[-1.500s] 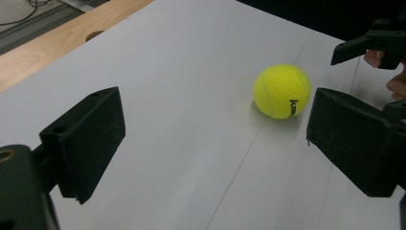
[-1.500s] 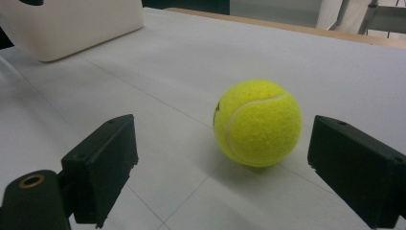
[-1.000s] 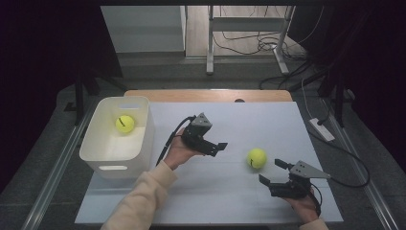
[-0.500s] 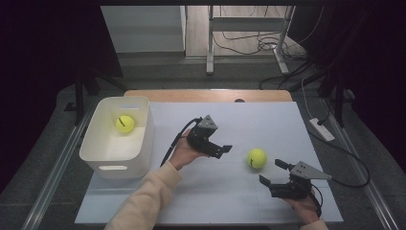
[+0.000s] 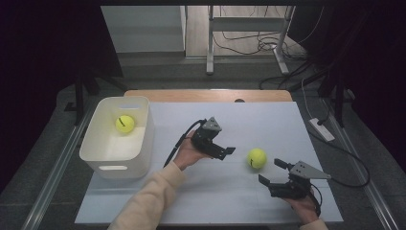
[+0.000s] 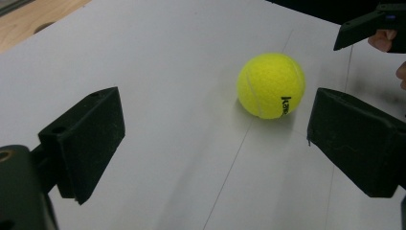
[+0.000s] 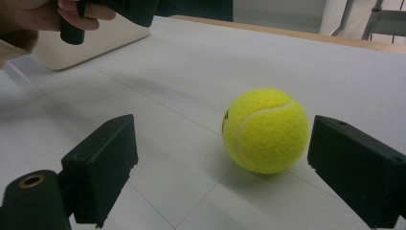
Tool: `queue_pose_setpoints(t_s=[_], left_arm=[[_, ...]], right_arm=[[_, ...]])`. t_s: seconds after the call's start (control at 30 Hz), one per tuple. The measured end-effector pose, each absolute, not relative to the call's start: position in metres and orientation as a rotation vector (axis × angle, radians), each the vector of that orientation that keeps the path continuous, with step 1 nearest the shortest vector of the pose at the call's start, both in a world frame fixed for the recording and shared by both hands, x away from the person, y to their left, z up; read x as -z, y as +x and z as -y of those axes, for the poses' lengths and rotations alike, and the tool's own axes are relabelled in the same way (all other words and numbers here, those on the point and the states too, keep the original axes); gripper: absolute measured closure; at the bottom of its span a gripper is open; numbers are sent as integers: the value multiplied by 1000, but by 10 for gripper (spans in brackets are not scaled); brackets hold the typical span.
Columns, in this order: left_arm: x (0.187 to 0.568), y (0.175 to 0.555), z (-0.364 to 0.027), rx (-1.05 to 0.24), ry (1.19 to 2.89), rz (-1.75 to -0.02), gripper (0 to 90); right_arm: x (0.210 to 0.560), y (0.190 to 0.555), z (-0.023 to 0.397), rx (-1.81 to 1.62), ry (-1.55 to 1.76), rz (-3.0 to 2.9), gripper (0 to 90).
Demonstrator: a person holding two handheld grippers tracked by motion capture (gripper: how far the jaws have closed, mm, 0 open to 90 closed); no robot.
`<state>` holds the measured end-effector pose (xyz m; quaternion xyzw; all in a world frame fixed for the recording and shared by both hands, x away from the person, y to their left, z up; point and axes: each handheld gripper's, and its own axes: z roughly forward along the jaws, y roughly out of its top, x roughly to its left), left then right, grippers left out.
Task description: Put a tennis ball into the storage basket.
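**Two spread grippers flanking a tennis ball on the white table**

The left gripper is hanging over the middle of the white table, held in the person's left hand, and it is pointing toward the tennis ball. Its jaws are standing wide apart with nothing between them. In the left gripper view, the ball is lying ahead of the jaws and toward the right-hand one, clear of both, resting on the bare table surface. Neither jaw is touching it.

The right gripper is sitting near the front right of the table, held in the person's right hand, and it is aiming up the table toward the same ball. Its jaws are also spread wide and gripping nothing. In the right gripper view the ball is showing just ahead of the jaws, closer to the right-hand one; whether that jaw is brushing the ball is hard to tell from this angle, though a sliver of table seems to be showing between them.

So the ball is lying between the two grippers, near each, held by neither.

At the left side of the table a white bin is standing, well apart from both grippers. A second tennis ball is lying inside it, toward the far end.
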<state>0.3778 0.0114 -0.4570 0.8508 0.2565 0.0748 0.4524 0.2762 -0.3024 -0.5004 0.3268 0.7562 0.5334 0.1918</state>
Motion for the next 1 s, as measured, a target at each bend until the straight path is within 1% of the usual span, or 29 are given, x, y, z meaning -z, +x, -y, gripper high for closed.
queue_pose_setpoints(t_s=[1.0], left_arm=[[475,385,17,-126,2133,-576,62]], right_arm=[[498,276,302,-1511,917,-2112,97]])
